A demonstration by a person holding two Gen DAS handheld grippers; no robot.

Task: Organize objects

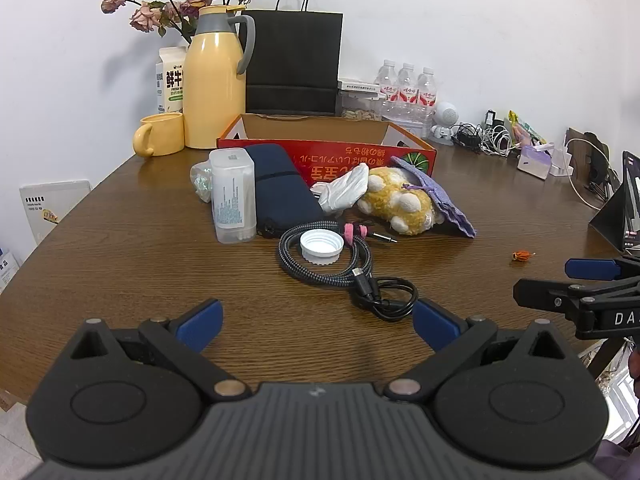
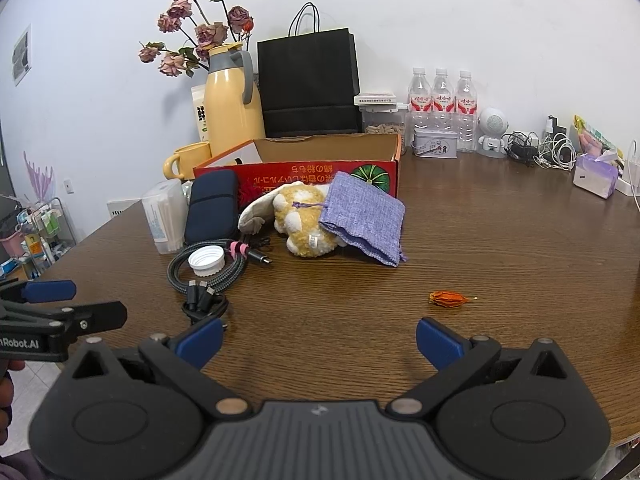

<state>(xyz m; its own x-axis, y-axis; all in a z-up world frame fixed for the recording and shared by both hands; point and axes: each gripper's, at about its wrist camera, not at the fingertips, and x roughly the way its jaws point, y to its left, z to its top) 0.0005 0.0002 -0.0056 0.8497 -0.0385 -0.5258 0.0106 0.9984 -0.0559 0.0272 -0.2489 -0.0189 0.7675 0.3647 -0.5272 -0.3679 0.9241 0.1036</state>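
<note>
A red cardboard box (image 1: 320, 156) (image 2: 296, 176) stands open on the brown table. In front of it lie a clear cotton-swab box (image 1: 233, 196), a navy pouch (image 1: 280, 188), a white cloth (image 1: 344, 190), a yellow plush toy (image 1: 400, 200) (image 2: 304, 220), a purple drawstring bag (image 2: 362, 218), a white bottle cap (image 1: 321, 245) (image 2: 208, 261) on a braided cable coil (image 1: 324, 268), and a black cable (image 1: 384, 298). My left gripper (image 1: 318, 322) is open and empty, short of the cables. My right gripper (image 2: 320, 342) is open and empty, near an orange dried husk (image 2: 446, 299).
A yellow thermos (image 1: 214, 80), yellow mug (image 1: 162, 134), milk carton (image 1: 170, 78), flowers, black paper bag (image 1: 294, 62), water bottles (image 1: 406, 88), a tin (image 2: 435, 143), a white speaker (image 2: 493, 130), chargers and a tissue pack (image 2: 594, 174) line the back. Bare table lies at right (image 2: 520, 260).
</note>
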